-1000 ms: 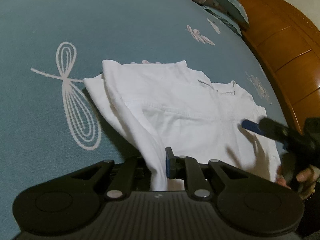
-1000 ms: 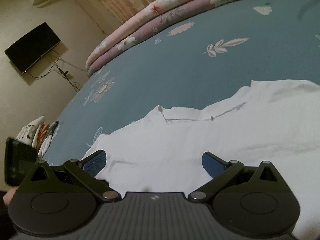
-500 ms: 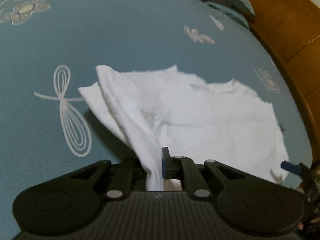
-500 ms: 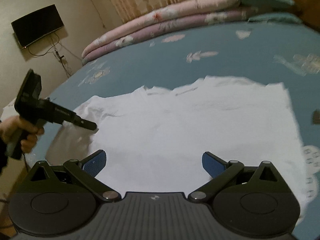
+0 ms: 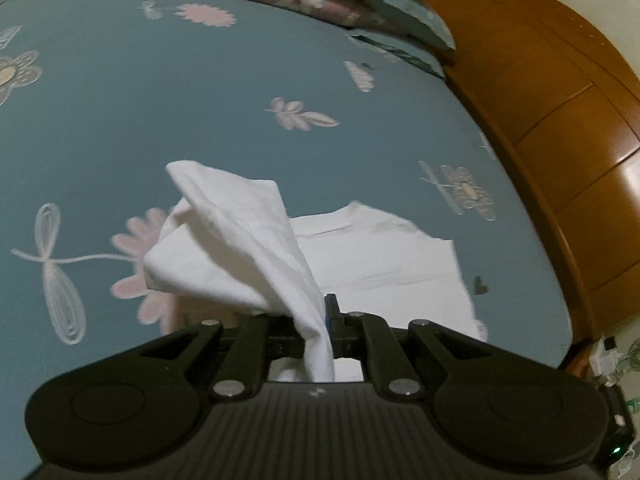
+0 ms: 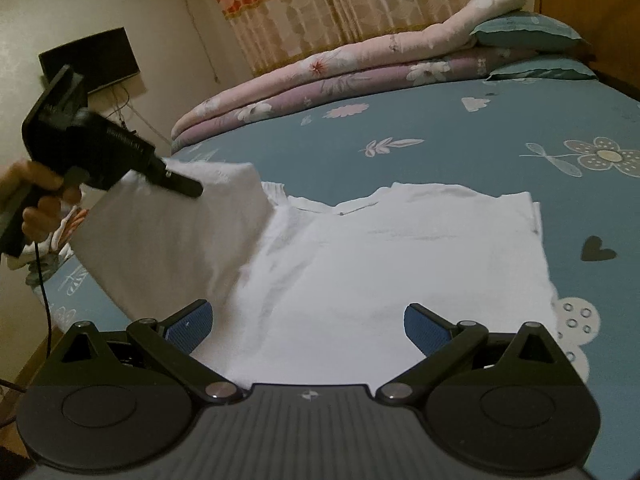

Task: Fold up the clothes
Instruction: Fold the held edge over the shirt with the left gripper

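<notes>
Fingers: left gripper (image 5: 318,330) pinching white shirt (image 6: 360,272) edge; right gripper (image 6: 306,324) spread, empty.
Advice: carry flap across shirt (keep it taut).

- shirt (image 6: 360,264): plain white, no print
- bed sheet (image 5: 200,92): teal blue, printed with pink and white flowers, leaves, dragonflies, one small dark heart
- folded quilts (image 6: 340,76): pink and mauve, floral
- pillows (image 6: 528,34): teal
- headboard (image 5: 560,100): orange-brown wood
- curtain (image 6: 340,4): beige with leaf pattern, orange-red band
- tongs, right (image 6: 306,326): black body, blue pads
- tongs, left (image 5: 320,320): black, blue pad
- wall screen (image 6: 100,56): black
</notes>
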### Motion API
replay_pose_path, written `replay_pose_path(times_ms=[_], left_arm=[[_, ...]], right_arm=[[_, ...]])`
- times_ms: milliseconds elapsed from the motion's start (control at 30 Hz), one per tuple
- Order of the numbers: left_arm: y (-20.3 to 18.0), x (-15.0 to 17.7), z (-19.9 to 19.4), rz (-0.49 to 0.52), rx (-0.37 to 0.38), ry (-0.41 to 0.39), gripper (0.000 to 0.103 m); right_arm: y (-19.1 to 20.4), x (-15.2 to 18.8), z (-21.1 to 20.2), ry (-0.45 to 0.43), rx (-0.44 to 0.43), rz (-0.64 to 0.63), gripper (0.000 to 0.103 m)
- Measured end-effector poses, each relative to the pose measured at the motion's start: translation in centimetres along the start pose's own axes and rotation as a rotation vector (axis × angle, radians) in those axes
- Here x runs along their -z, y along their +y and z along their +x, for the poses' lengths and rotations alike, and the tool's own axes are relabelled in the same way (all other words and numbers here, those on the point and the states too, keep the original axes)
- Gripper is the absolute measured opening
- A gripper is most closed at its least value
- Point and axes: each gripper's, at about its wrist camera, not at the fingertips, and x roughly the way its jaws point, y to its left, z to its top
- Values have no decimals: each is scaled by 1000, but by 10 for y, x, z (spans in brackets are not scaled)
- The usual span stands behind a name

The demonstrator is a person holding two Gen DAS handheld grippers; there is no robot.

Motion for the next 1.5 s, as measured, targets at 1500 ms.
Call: replay_pose_path(times_ms=[1500], left_arm=[[-195, 5, 190, 201, -57, 248, 8]], right_arm=[[-80, 36, -117, -166, 230, 158, 103]])
